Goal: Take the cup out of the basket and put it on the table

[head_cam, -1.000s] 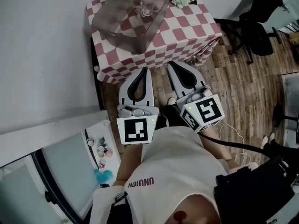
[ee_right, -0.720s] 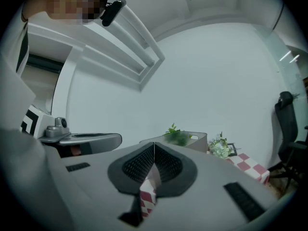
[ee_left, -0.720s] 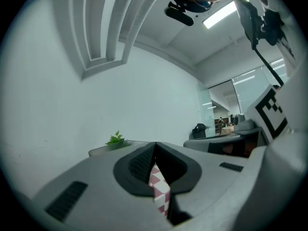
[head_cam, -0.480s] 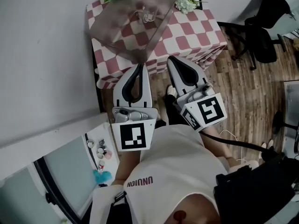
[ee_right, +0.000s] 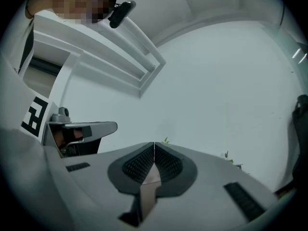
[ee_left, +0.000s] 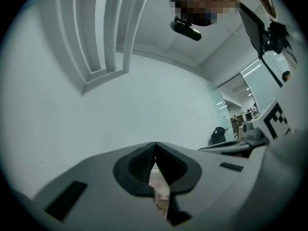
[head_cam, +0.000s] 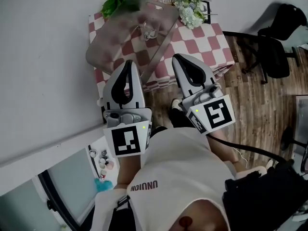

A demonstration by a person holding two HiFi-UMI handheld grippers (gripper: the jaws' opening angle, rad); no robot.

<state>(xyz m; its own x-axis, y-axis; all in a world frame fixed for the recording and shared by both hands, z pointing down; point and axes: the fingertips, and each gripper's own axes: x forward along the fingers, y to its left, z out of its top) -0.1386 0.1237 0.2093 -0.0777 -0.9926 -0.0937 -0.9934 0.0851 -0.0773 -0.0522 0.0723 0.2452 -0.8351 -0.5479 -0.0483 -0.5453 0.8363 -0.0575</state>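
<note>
Soft, even indoor light; no hard shadows. Head view sharp in centre, bowed at edges. Clear basket [head_cam: 115, 47] hazy, faint sheen. Both gripper views heavy fisheye, black corners, cool bluish cast, near foreground soft.

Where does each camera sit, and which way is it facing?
Head view: on the person's head, looking steeply down at the checkered table, clear basket and floor; shows white shirt, left gripper, right gripper.
Left gripper view: on the left gripper, looking along its shut jaws at a white wall; right gripper's marker cube at right.
Right gripper view: on the right gripper, along its shut jaws toward that wall; left gripper at left.
Shared: each gripper view catches the other gripper.
</note>
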